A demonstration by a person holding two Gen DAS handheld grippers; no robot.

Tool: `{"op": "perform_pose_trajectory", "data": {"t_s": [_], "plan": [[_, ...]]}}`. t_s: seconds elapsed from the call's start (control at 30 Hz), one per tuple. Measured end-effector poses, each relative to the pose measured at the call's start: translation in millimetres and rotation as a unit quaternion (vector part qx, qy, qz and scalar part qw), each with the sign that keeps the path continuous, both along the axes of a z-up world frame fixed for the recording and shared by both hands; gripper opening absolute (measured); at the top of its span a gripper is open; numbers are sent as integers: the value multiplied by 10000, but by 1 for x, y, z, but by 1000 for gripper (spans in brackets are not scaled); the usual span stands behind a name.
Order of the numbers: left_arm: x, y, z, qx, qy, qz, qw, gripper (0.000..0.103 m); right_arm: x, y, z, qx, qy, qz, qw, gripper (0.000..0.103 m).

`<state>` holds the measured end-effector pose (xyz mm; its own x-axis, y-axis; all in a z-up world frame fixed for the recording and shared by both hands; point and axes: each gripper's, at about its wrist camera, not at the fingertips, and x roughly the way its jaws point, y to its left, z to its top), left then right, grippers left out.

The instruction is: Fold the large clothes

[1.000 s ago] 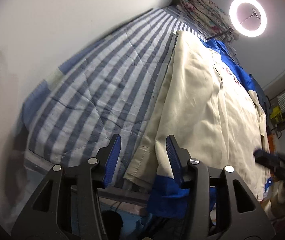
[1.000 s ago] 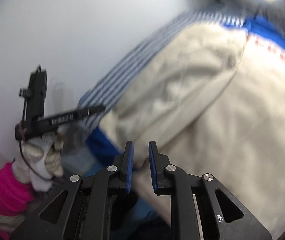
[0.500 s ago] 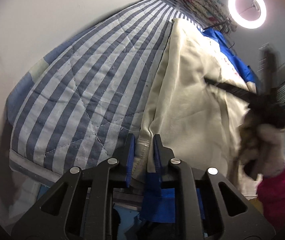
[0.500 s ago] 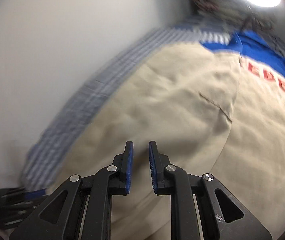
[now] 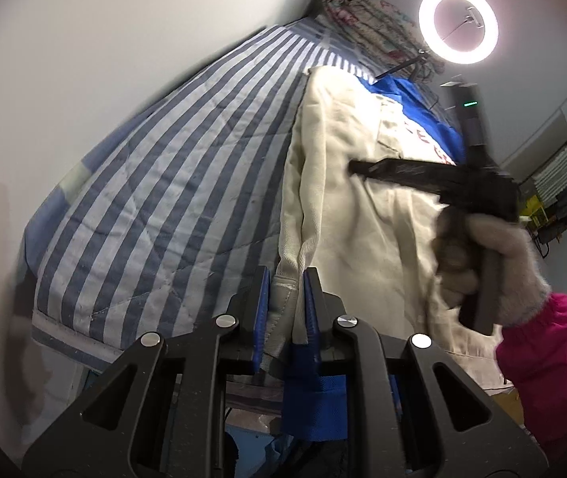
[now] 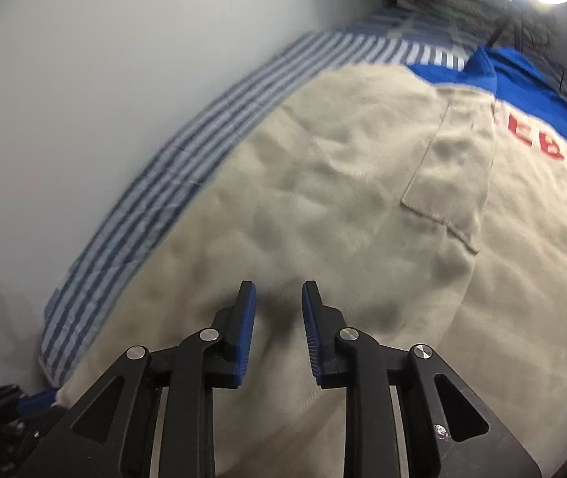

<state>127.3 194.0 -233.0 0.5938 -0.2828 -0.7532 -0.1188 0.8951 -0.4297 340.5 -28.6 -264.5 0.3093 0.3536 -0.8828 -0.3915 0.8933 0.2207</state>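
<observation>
Left wrist view is showing us pinching the beige jacket [image 5: 347,215] hem at lower centre with the left gripper [image 5: 285,302], so we are keeping it clamped while the right gripper [image 6: 279,298], its jaws just widening and empty, is lowering onto the cloth.

Black fingers [image 5: 261,310], blue pads, grey glove [image 5: 498,263], pink sleeve [image 5: 554,362].

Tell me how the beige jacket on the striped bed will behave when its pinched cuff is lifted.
The beige jacket will probably drape rather than hold its shape: it lies in soft wrinkles. The sleeve edge hanging limp from the left gripper suggests the rest would trail behind. Its woven cloth looks fairly thick, so likely somewhat heavy, and unlikely to slip on the quilted striped bedspread.
</observation>
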Motion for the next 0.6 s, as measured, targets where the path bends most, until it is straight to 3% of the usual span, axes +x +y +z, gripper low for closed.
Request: {"op": "perform_pose_trajectory", "data": {"t_s": [0.1, 0.23, 0.3, 0.37, 0.47, 0.6], "plan": [[-2, -2, 4, -25, -57, -48, 10000, 15, 4, 0, -8, 94, 75, -27, 9999, 25], [-5, -9, 11, 65, -181, -142, 9997, 15, 13, 2, 10, 178, 345, -113, 9992, 26], [-3, -15, 14, 156, -260, -206, 9993, 15, 25, 3, 25, 471, 345, -124, 9982, 36], [-5, -21, 19, 208, -342, -291, 9988, 14, 30, 13, 39, 589, 290, -100, 9978, 55], [-2, -31, 22, 259, -398, -373, 9982, 14, 36, 37, 42, 481, 453, 203, 9976, 56], [3, -41, 23, 270, -409, -435, 9978, 14, 42, 64, 31, -103, 483, 286, 9984, 56]]}}
